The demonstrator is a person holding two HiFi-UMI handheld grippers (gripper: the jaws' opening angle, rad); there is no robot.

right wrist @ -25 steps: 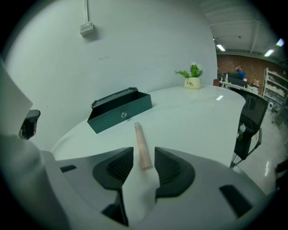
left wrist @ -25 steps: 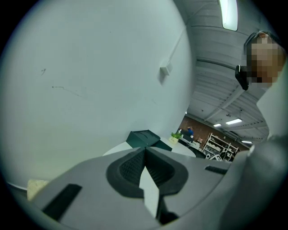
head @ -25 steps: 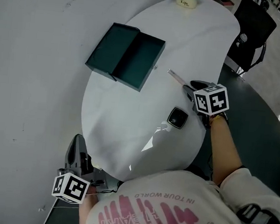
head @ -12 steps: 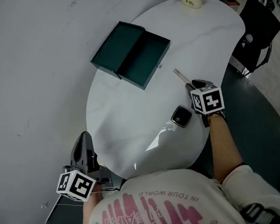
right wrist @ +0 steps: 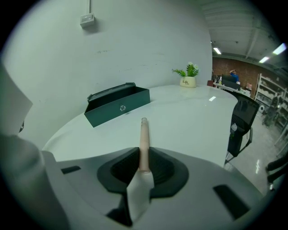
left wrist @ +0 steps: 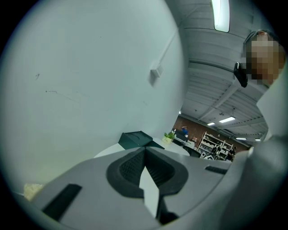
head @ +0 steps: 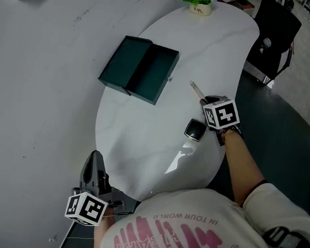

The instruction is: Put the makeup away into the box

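Slim pink makeup pencil (right wrist: pixel 144 134) gripped in right gripper (head: pixel 205 102) jaws, just closed onto it.
Held over white oval worktop (head: pixel 143 136), beside black square compact (head: pixel 196 130), well apart from open dark-green box (head: pixel 141 69); left gripper (head: pixel 92 161) jaws clenched, empty.

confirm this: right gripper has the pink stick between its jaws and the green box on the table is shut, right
Not quite: the green box is open, its lid laid back, as the head view shows. The rest holds: the right gripper, whose jaws have just been closing, has the pink stick between them.
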